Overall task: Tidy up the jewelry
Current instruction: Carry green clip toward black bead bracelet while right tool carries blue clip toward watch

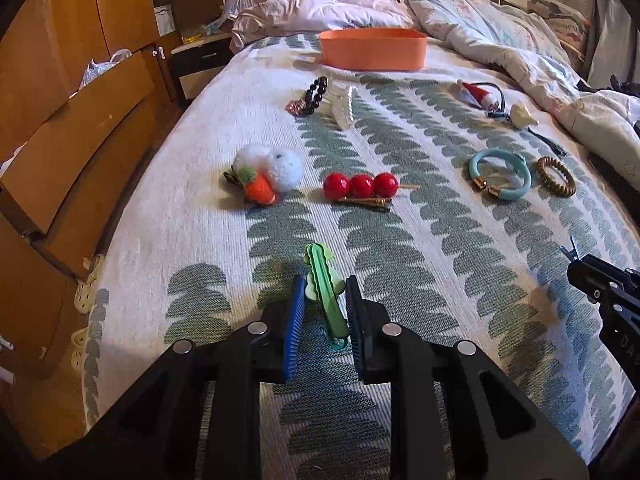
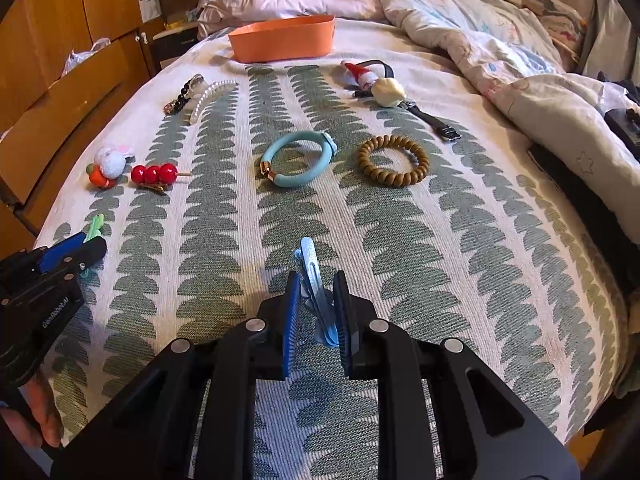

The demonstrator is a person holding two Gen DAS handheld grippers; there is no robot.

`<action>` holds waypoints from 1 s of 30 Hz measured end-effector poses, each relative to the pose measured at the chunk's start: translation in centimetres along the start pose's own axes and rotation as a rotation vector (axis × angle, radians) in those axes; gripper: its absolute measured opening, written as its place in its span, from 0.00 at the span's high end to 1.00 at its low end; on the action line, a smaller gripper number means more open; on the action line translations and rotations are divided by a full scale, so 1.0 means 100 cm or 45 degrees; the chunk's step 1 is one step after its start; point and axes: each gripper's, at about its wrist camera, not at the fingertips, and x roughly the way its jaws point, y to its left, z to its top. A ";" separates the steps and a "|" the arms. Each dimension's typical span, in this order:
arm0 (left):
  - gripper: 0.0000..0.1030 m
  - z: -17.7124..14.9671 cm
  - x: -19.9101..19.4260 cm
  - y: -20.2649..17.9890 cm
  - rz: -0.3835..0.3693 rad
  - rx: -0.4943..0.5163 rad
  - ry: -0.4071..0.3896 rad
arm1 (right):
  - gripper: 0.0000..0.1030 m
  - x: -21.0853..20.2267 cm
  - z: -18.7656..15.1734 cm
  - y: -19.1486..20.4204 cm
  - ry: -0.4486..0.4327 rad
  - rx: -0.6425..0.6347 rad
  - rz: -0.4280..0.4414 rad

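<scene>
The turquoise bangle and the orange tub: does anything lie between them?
No. In the right wrist view, only bare patterned bedspread runs from bangle to tub.

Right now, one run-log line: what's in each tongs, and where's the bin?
left tongs: shut on green plastic hair clip | right tongs: shut on blue glittery hair clip | orange oval bin: far end of bedspread, contents unseen

Both wrist views downward, sharing bedspread (image 1: 240, 128)

A bed (image 1: 400, 240) with leaf-patterned cover fills the room; rumpled duvet (image 1: 500, 40) at two o'clock, wooden wardrobe (image 1: 60, 100) at nine.
</scene>
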 end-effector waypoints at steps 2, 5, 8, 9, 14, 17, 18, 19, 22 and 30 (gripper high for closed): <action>0.79 0.001 -0.003 0.001 -0.003 -0.006 -0.010 | 0.83 -0.003 0.001 0.000 -0.011 0.002 -0.001; 0.79 0.003 -0.006 0.002 -0.006 -0.009 -0.024 | 0.83 -0.008 0.002 0.001 -0.030 -0.006 -0.009; 0.79 0.005 -0.010 0.002 -0.013 -0.008 -0.037 | 0.83 -0.012 0.002 0.003 -0.047 -0.008 -0.005; 0.79 0.005 -0.011 0.002 -0.013 -0.009 -0.043 | 0.83 -0.014 0.003 0.003 -0.056 -0.007 -0.005; 0.79 0.007 -0.013 0.003 -0.016 -0.013 -0.053 | 0.83 -0.020 0.005 0.006 -0.079 -0.007 0.001; 0.79 0.009 -0.016 0.003 -0.019 -0.016 -0.065 | 0.83 -0.023 0.007 0.007 -0.089 -0.006 0.005; 0.79 0.009 -0.017 0.004 -0.018 -0.017 -0.069 | 0.83 -0.023 0.007 0.007 -0.095 -0.006 0.002; 0.79 0.010 -0.018 0.004 -0.017 -0.018 -0.072 | 0.83 -0.025 0.008 0.007 -0.103 -0.005 0.001; 0.79 0.013 -0.018 0.005 -0.016 -0.023 -0.079 | 0.83 -0.027 0.014 0.008 -0.120 0.005 0.001; 0.79 0.034 -0.027 0.007 0.019 -0.024 -0.145 | 0.83 -0.035 0.037 0.004 -0.175 0.029 -0.002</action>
